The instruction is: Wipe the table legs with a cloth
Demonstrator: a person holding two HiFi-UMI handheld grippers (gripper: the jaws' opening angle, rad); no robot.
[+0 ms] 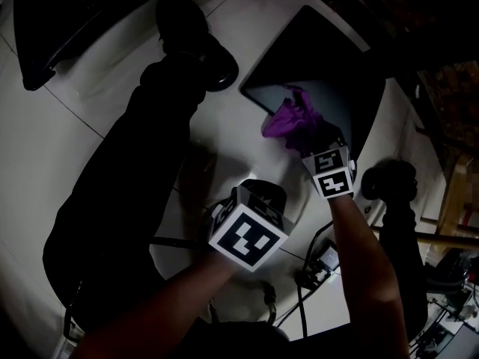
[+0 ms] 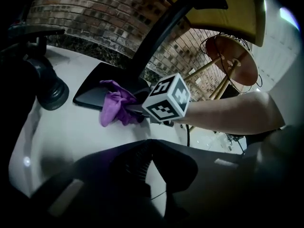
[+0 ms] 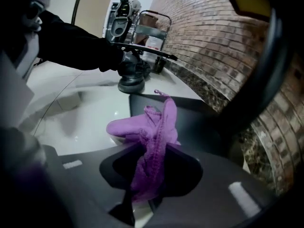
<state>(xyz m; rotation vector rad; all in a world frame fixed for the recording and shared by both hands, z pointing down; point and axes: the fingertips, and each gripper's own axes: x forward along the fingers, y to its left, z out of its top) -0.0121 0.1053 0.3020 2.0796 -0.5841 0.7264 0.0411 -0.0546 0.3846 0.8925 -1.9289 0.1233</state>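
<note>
On the pale tiled floor we are crouching beside a table, its yellow top overhead and its dark leg slanting down to a flat dark base plate. We are holding the right gripper low and pointed down at the near edge of that plate, apparently to bring the wiping to the foot of the leg. Its jaws are clamped on the purple cloth, which is bunching out ahead of them and hanging over the plate's edge. We cannot tell whether it is touching the plate. We are holding the left gripper just beside and behind the right one, jaws together with nothing between them, seemingly kept clear of the work. Dim light is blackening much of the scene. A large dark shape at our left is too murky to name, as is the round black foot near the plate. The frame edges are cutting off most of the tabletop.
</note>
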